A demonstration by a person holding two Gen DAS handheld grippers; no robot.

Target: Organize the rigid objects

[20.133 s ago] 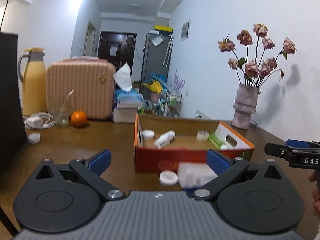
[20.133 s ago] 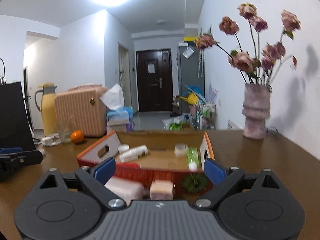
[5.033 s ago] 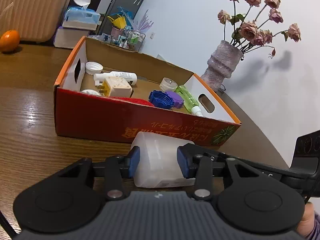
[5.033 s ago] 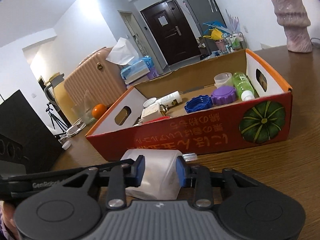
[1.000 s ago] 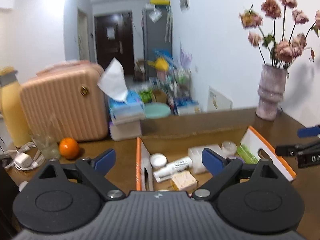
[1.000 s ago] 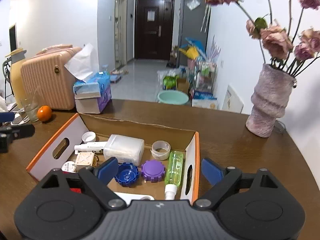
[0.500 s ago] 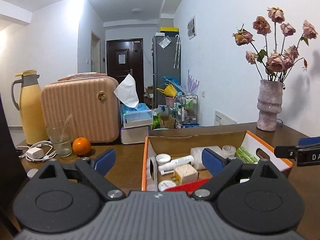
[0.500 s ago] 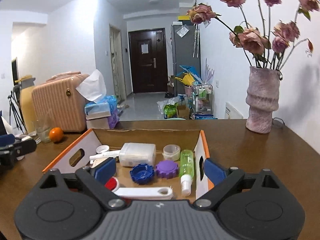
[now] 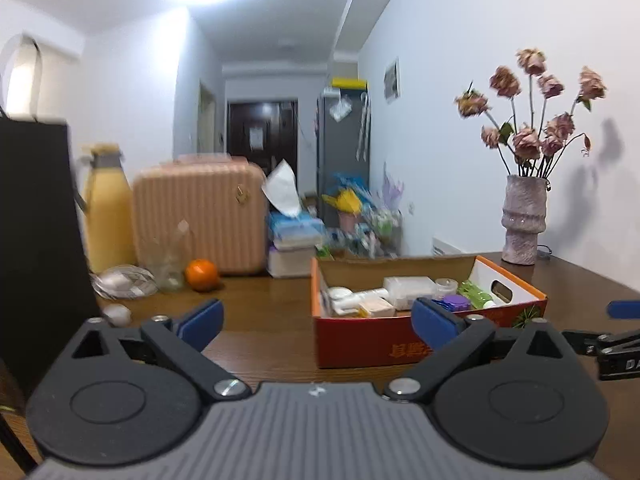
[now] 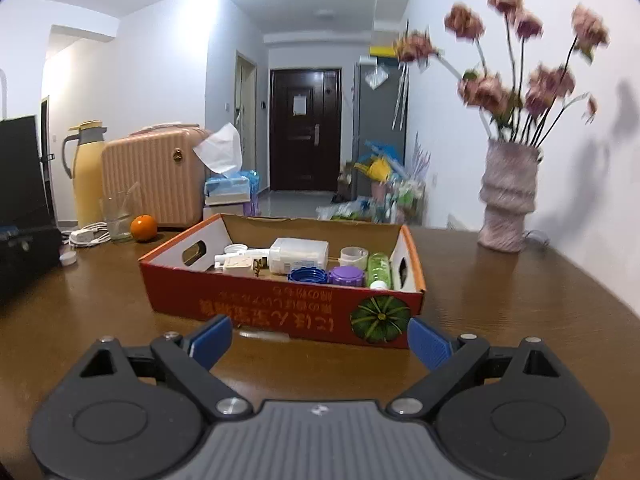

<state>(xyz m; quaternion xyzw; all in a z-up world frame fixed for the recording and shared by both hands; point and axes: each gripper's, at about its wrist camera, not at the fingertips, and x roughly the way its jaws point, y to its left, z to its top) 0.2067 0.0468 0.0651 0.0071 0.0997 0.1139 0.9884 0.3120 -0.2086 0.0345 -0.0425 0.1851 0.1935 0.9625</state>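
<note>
A red cardboard box with a pumpkin picture sits on the brown table. In it lie a white translucent container, a blue cap, a purple cap, a green bottle, a white tube and a beige plug. My right gripper is open just in front of the box, holding nothing. My left gripper is back from the box, its jaws opening with nothing gripped. The right gripper shows at the right edge of the left wrist view.
A thin clear stick lies on the table by the box front. A vase of dried roses stands at the right. At the left are a pink suitcase, an orange, a glass, a yellow jug and a black case.
Both grippers have pulled back from above the box and sunk toward the table. The box now looks lower and farther off in both views.
</note>
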